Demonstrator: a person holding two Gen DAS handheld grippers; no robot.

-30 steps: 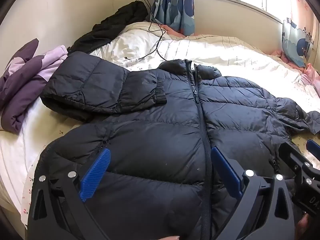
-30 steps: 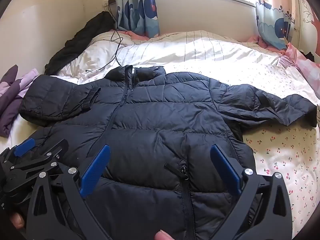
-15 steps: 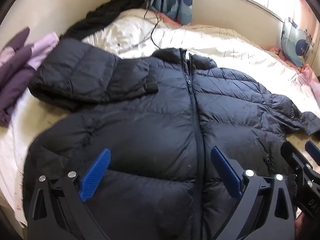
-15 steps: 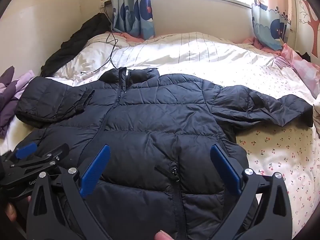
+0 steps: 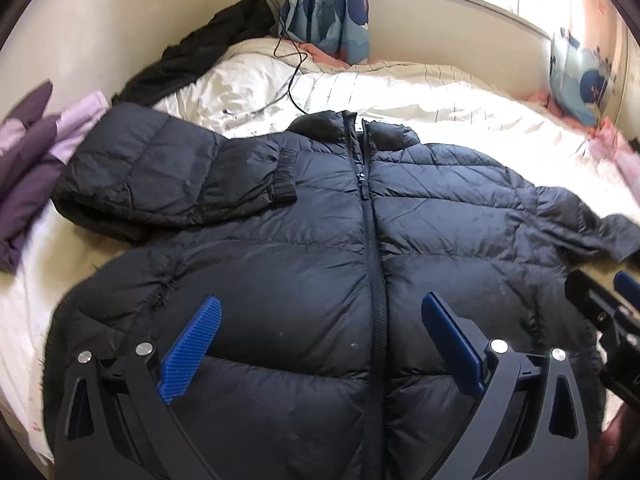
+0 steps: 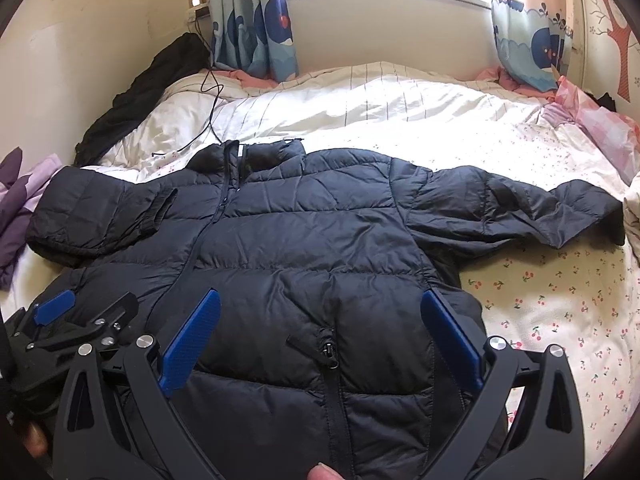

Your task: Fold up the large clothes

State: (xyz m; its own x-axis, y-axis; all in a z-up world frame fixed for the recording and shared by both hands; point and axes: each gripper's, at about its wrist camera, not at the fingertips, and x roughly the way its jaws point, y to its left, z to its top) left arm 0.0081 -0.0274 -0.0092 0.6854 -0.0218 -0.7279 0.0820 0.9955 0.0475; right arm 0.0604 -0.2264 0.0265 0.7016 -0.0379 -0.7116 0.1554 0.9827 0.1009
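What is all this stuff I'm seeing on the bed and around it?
Puffer jacket: one, black, spread flat on the bed, zipped; one sleeve folded onto the chest, the other sleeve stretched out.
Bed: one, white cherry-print sheet, white striped quilt behind.
Dark garment: one, black, heaped against the far wall.
Purple clothing: one pile, purple and lilac, beside the folded sleeve.
Cable: one, black, trailing from the wall socket onto the quilt.
Curtains: two, blue patterned, flanking the window.
Left hand-held gripper: black, blue fingers, open above the hem.
Right hand-held gripper: same, open.
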